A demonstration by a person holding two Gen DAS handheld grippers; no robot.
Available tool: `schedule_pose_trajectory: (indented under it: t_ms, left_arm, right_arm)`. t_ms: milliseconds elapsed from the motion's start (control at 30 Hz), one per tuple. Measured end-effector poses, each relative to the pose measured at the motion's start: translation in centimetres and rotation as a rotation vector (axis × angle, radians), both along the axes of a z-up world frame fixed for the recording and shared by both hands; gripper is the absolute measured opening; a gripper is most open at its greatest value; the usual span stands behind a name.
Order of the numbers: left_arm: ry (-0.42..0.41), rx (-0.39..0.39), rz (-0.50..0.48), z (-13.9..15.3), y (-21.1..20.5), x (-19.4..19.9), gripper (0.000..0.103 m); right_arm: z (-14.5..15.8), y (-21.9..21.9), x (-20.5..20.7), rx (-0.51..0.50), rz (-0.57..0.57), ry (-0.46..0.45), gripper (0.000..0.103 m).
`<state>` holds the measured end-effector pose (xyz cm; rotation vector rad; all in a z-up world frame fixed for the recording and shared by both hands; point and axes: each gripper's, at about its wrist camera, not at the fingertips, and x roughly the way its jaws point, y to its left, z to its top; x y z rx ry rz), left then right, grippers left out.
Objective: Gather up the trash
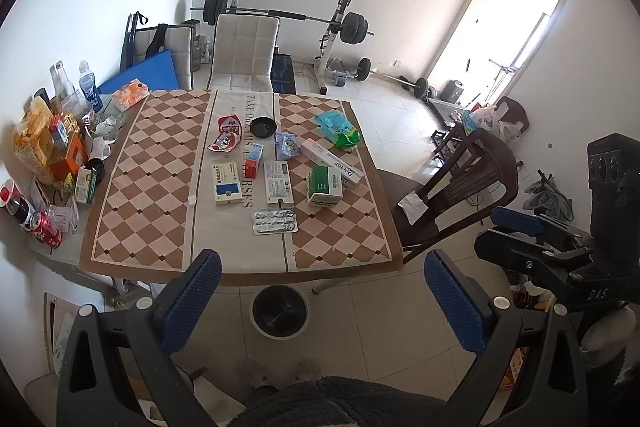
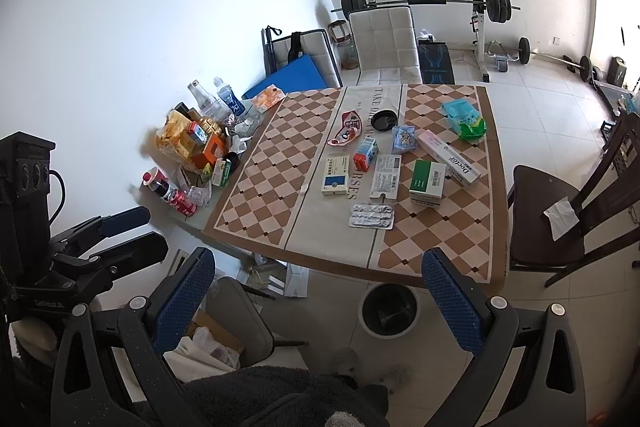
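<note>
Both grippers, left gripper (image 1: pixel 322 297) and right gripper (image 2: pixel 318 295), are hovering spread wide, holding nothing, before the checkered-cloth desk (image 1: pixel 132 187); silver blister packs (image 1: pixel 275 221) are lying at twelve o'clock, above the round black-lined bin (image 1: pixel 280 311).

Blister pack (image 1: pixel 275 221) lies on table (image 1: pixel 132 187), trash bin (image 1: pixel 280 311) below its near edge.
</note>
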<state>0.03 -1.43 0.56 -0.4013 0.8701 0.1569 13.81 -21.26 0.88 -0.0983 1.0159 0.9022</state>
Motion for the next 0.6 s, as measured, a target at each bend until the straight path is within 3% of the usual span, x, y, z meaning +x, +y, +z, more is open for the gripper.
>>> schedule_pose_trajectory:
  t_ms: [600]
  left_arm:
    - [-0.004,-0.003,0.001,-0.05,0.2,-0.23,0.103]
  right_arm:
    - [0.46,0.38,-0.08,0.003,0.005,0.0,0.103]
